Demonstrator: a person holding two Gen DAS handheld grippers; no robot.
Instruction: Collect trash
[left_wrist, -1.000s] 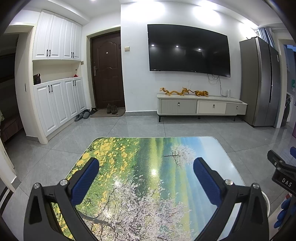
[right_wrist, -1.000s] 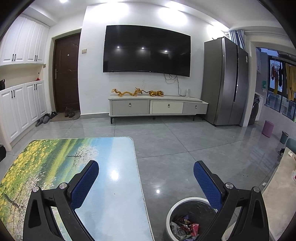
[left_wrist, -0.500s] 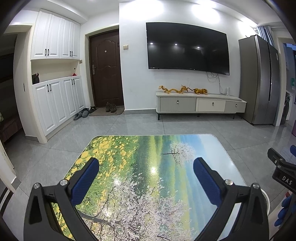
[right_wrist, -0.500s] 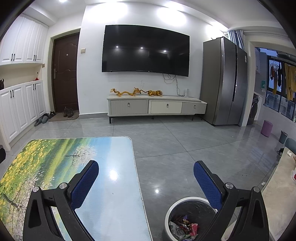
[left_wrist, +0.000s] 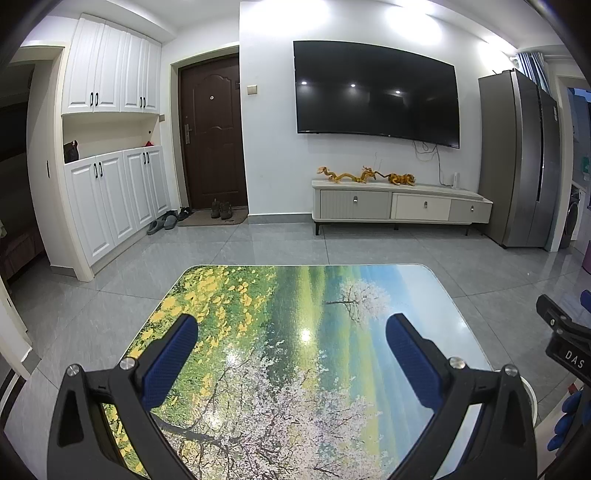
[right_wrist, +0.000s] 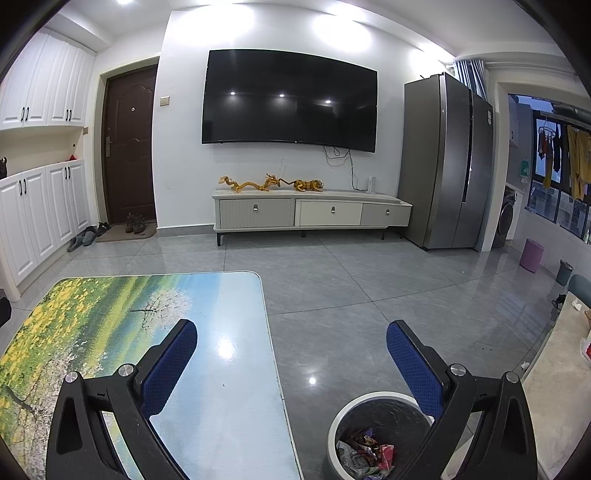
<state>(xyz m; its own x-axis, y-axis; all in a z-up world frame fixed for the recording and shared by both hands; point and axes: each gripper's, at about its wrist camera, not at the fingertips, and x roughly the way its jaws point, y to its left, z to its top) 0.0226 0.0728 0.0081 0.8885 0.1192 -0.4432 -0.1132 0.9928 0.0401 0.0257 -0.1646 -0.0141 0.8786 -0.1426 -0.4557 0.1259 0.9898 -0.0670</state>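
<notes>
Both claws, left (left_wrist: 291, 354) and right (right_wrist: 291, 360), spread, empty. Table (left_wrist: 332, 295) bare, wrappers (right_wrist: 364, 452) in bin (right_wrist: 334, 417); we judge collecting nearly done.

Lighting: bright, even, from ceiling spots along the top of both frames. Glare: spot reflections on the dark television (right_wrist: 290, 96), the glossy table (left_wrist: 306, 336) and floor tiles (right_wrist: 312, 380). Focus: sharp throughout. Distortion: strong fisheye bowing, black corner vignette.
</notes>
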